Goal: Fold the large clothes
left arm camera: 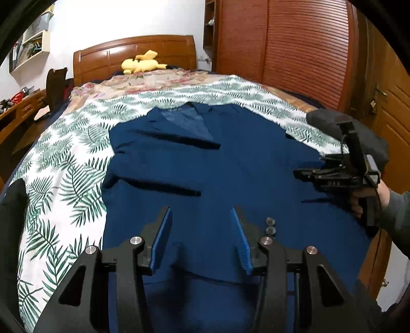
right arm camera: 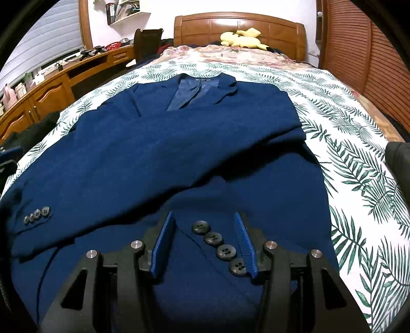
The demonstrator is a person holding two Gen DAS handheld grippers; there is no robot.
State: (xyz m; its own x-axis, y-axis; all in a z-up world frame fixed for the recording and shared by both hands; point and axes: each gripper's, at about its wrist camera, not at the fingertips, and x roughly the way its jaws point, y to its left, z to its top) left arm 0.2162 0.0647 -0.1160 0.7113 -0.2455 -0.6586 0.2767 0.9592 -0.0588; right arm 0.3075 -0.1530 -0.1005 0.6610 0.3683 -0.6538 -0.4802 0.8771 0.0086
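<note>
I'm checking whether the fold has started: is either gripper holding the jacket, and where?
Neither. The left gripper and right gripper stand open over the blue jacket.

Home bedroom: wooden-headboard bed (right arm camera: 239,24), louvred wardrobe (left arm camera: 305,46), desk (right arm camera: 51,84).

The left gripper (left arm camera: 201,217) tilts downward with its blue-padded fingers (left arm camera: 161,238) parted about halfway, nothing pinched between them. The right gripper (right arm camera: 202,222) slopes down likewise, its ribbed blue fingers (right arm camera: 244,243) spread to a similar gap, the pads pressing on nothing. From the left wrist view a hand (left arm camera: 384,194) in a grey sleeve grips its handle.
</note>
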